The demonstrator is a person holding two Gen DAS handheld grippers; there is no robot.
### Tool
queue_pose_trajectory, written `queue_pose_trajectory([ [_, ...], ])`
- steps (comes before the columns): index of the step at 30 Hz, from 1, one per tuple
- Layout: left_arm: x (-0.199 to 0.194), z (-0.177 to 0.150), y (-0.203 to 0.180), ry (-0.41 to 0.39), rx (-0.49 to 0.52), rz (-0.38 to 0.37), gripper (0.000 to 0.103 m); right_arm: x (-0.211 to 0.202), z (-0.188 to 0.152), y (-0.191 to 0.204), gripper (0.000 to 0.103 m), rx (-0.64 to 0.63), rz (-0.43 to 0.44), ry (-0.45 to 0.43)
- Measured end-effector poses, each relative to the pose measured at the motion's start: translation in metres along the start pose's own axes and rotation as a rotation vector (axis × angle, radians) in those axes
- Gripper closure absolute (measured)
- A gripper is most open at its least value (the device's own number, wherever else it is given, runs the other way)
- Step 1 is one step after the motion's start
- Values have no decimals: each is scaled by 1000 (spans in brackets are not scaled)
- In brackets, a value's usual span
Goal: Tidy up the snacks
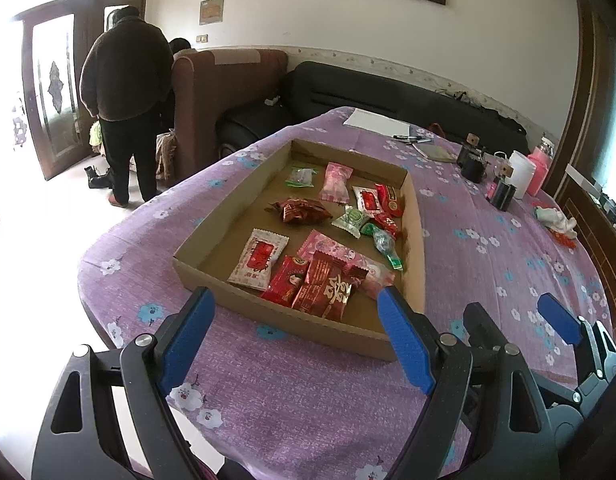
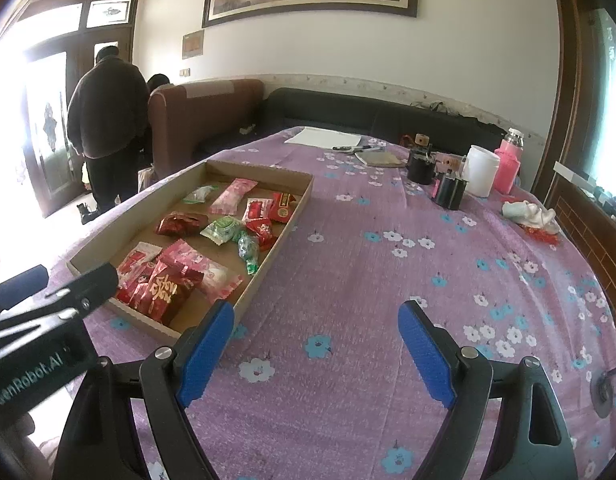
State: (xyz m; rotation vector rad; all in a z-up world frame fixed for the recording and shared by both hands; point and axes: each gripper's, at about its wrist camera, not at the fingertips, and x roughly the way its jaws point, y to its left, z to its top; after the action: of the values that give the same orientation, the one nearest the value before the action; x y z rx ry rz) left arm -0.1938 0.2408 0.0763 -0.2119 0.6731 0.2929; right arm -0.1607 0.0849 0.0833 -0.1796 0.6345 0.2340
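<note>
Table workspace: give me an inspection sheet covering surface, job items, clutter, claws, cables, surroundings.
Surface: table under a purple flowered cloth.
Job's things: shallow cardboard tray holding loose wrapped snacks, among them a white-and-red packet, a pink packet and a crumpled red wrapper.
Clutter: at the far end, paper sheet, pens, white jar, pink bottle, black holders, crumpled tissue.
Claws: left claw open and empty, before the tray's near wall; right claw open and empty over bare cloth.
Cables: nothing seen.
Surroundings: sofas, framed painting, a person in dark clothes standing by the door.
</note>
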Motion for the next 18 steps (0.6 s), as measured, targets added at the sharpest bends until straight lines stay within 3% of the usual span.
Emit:
queue_pose_trajectory([
  [10, 7, 0, 2, 17, -13, 1, 18, 3, 0, 3, 17, -8, 4, 6],
  [18, 2, 0, 8, -18, -24, 20, 18, -2, 1, 9, 17, -38, 2, -17],
])
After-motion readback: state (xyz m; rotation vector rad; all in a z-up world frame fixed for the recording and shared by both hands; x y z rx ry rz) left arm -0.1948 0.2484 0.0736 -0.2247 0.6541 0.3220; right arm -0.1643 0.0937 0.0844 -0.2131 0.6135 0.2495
